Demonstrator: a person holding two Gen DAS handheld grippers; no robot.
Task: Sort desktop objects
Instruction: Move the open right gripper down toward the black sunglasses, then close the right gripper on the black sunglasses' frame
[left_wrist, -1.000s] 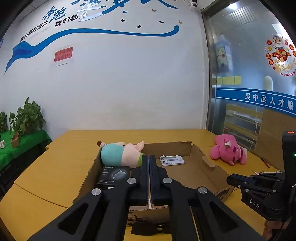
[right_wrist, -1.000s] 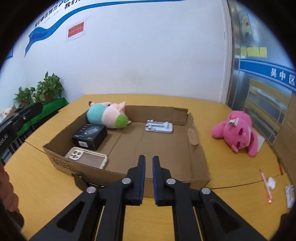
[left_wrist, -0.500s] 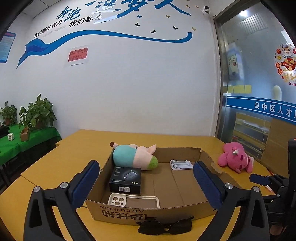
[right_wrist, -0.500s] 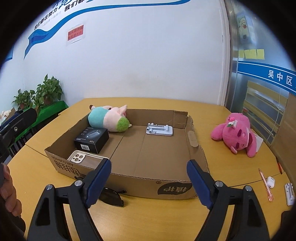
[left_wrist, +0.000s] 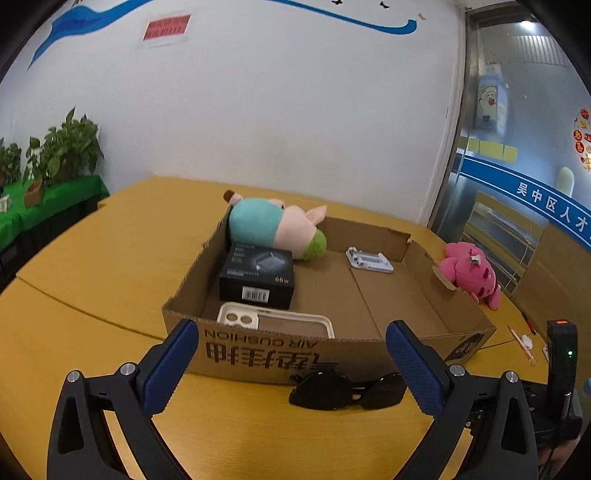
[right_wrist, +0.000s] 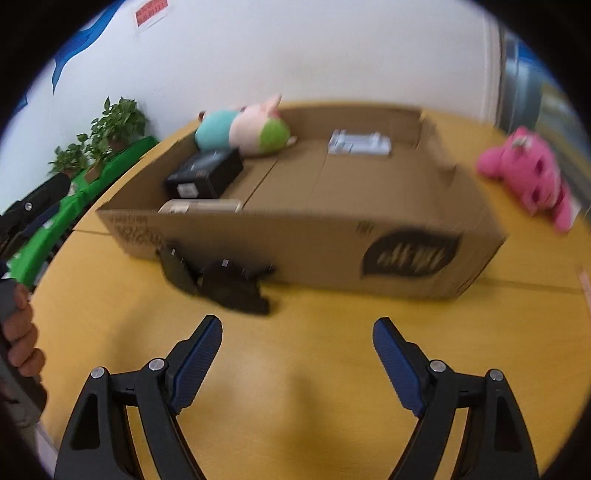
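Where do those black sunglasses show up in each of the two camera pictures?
Left wrist view: the sunglasses lie low and right of centre, on the table before the cardboard box.
Right wrist view: blurred, sunglasses left of centre, before the same box.
Shared landmark: the box's front wall.

The whole right wrist view is motion-smeared: the black folded sunglasses (right_wrist: 221, 284) read as a dark shapeless lump and the print on the shallow brown cardboard box (right_wrist: 410, 256) is illegible. In the left wrist view a blue-padded finger (left_wrist: 413, 373) covers one lens, and the box wall hides the cream phone case's (left_wrist: 273, 321) lower edge.
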